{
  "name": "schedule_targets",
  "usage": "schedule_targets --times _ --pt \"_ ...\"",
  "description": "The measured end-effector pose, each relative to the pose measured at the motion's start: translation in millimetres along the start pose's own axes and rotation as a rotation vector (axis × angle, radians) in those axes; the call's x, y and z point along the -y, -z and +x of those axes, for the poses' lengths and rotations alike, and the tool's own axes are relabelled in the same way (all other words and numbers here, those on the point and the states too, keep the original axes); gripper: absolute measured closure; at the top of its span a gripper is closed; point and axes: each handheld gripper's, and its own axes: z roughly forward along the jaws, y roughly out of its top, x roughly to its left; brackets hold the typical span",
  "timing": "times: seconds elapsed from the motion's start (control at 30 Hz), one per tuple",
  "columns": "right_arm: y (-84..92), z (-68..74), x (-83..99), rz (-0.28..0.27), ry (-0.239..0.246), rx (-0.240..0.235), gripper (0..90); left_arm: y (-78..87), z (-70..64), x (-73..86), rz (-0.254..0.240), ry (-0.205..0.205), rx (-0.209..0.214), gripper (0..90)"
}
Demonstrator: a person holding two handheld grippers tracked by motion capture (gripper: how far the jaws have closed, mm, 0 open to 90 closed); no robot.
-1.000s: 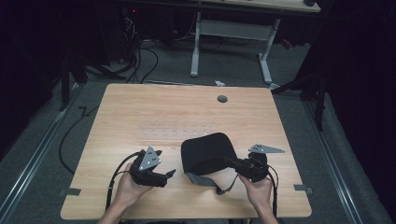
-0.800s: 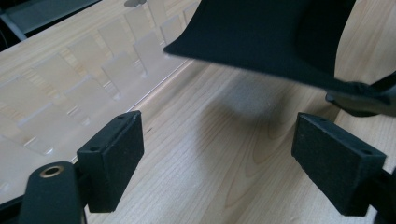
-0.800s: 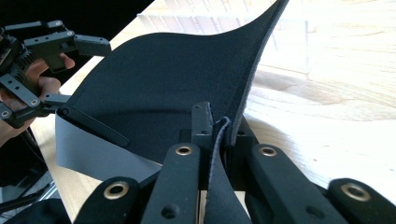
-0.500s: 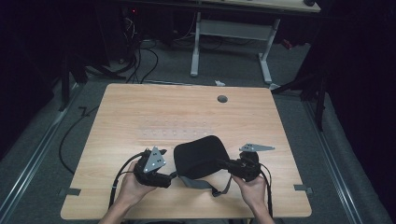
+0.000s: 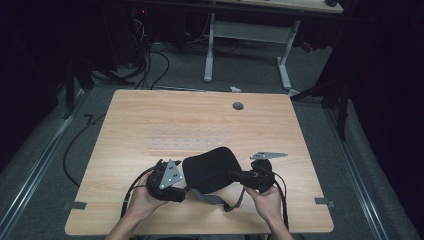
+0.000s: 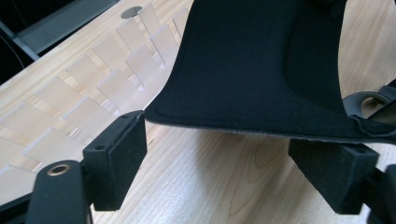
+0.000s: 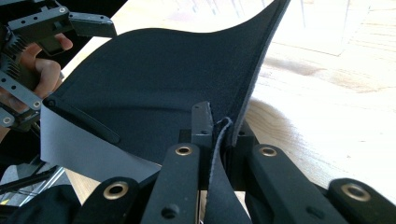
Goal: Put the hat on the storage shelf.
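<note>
A soft black padded fabric piece (image 5: 210, 169), rounded in outline and fitted with a grey webbing strap (image 5: 215, 199), is held above the front part of the pale wooden counter (image 5: 150, 120), between the two hands. The right tongs (image 5: 239, 176) are clenched on its right edge; in the right gripper view the thin hem of the fabric (image 7: 140, 98) is seen pinched between the closed jaws, with a grey band (image 7: 88, 149) running along its lower left border. The left tongs (image 5: 184, 189) are released: in the left gripper view both black jaws stand wide apart, and the lower edge of the fabric (image 6: 261, 60) hangs just above the gap between them, the left pad (image 6: 116, 163) close to that edge. Whether the pad touches the edge cannot be told. A metal ring (image 6: 364, 102) on the strap is seen at the right of that view. A row of clear thin plastic tabs (image 6: 107, 79) is seen lying on the counter beyond the fabric, and a small round grey grommet (image 5: 238, 106) is set near the counter's far edge.
</note>
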Motion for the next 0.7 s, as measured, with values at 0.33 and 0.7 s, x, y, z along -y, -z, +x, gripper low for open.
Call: schedule_targets --times 0.33,0.7 --pt "-2.8 2.5 -2.8 0.006 -0.001 -0.010 85.4 -2.4 -0.2 1.8 0.001 -0.017 -0.014 23.0" --pt "0.7 3.3 -2.9 -0.031 0.003 -0.036 85.3 0.5 0.0 5.5 -0.009 -0.040 -0.023 29.3"
